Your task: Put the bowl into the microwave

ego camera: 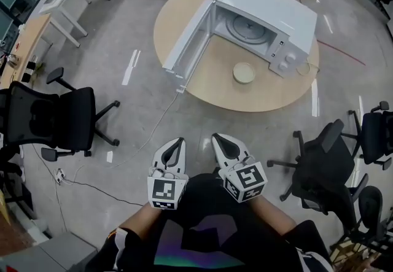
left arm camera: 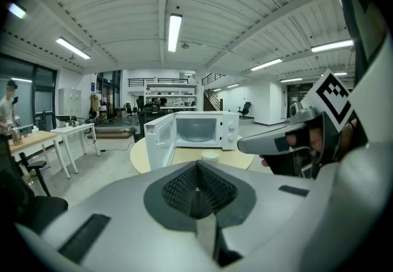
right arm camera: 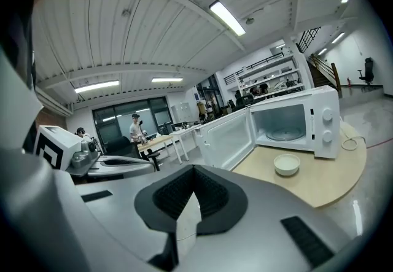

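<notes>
Small cream round bowl point(ego camera: 244, 72) sat on round wooden table point(ego camera: 212, 89) before open white microwave point(ego camera: 270, 3); left gripper point(ego camera: 177, 144) and right gripper point(ego camera: 220, 140) jaws together, empty.

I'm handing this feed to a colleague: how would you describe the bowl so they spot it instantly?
Find the round wooden table with the white microwave on it, its door open. The bowl sits on the tabletop just in front of the microwave. It is small, round and cream, the only dish there.
</notes>
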Available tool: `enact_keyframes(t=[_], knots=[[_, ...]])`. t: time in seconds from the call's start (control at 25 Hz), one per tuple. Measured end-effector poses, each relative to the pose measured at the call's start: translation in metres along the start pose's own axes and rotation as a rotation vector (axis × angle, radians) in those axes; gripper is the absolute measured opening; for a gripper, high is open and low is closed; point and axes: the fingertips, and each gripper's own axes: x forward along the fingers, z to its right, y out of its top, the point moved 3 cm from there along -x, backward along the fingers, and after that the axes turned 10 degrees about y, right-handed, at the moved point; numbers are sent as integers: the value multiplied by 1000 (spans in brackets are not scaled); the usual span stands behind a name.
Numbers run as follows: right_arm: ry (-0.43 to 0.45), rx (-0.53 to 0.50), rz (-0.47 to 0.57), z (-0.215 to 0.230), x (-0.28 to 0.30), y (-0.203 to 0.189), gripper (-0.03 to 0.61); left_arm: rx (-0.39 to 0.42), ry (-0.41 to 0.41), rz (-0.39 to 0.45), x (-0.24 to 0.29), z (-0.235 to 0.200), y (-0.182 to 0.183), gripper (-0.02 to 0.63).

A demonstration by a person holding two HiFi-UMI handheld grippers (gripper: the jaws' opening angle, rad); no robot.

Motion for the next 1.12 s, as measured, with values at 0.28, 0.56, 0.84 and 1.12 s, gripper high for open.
enact_keyframes(t=[0.28,0.56,0.84,1.12], knots=[[23,9,20,31,-8,12,15,-8,31,3,27,14,15,46],[45,-15,44,62,-16,27,15,12,25,67,63,43,50,46],[49,-23,66,86,-23,39,15,9,22,41,78,66,53,46],[43,-12,82,107,-32,42,15,25,18,22,94,84,55,46]])
